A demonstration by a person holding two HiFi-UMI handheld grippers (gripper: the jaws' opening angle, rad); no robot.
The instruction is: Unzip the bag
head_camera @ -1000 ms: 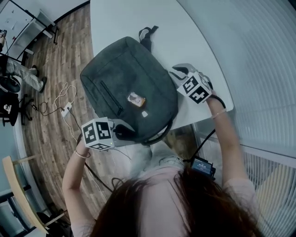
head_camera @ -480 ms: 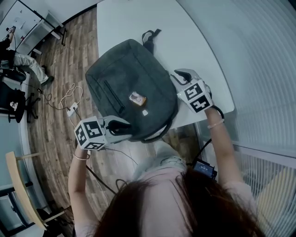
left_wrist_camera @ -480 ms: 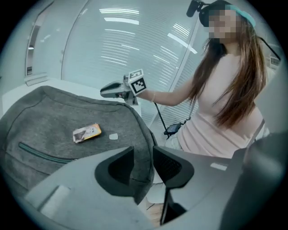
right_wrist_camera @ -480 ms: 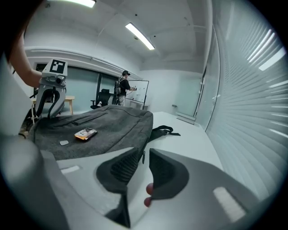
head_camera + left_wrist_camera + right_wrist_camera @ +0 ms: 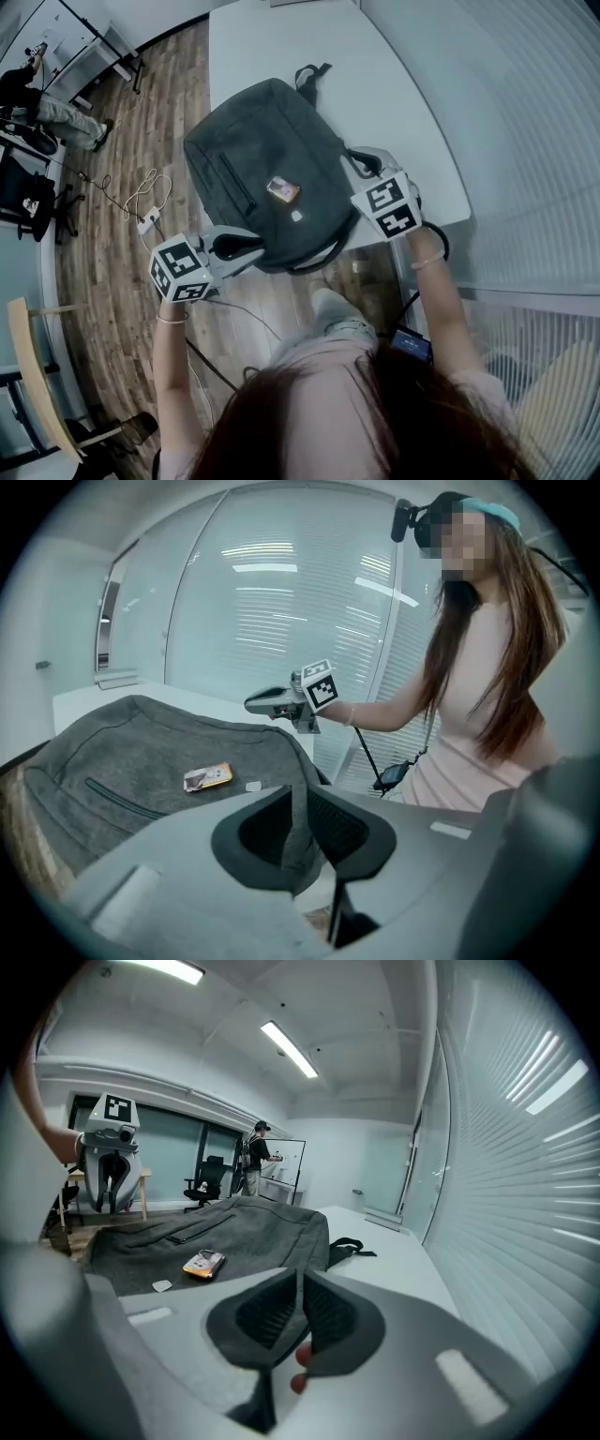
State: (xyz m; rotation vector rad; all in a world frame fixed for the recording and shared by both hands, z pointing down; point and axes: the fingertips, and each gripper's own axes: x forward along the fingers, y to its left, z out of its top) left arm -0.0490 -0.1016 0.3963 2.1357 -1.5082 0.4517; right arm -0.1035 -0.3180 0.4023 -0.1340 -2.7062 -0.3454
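Left tool (image 5: 298, 810): its jaws have just been closing and now clench a fold of grey fabric at the backpack (image 5: 141, 752) corner. Right tool (image 5: 300, 1309): clenched, apparently on a thin bit of the opposite edge. The backpack lies ahead of both tools on the white worktop (image 5: 375, 75). I judge it soft, limp and fairly light. The fabric will bunch, so I would grip taut beside the zip.

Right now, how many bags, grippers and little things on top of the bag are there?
Bags: 1, the grey bag
Grippers: 2, the left gripper, whose jaws have just been closing on the bag's fabric, and the right gripper
Little things on the bag: 2, the orange tag and the white patch
Total: 5
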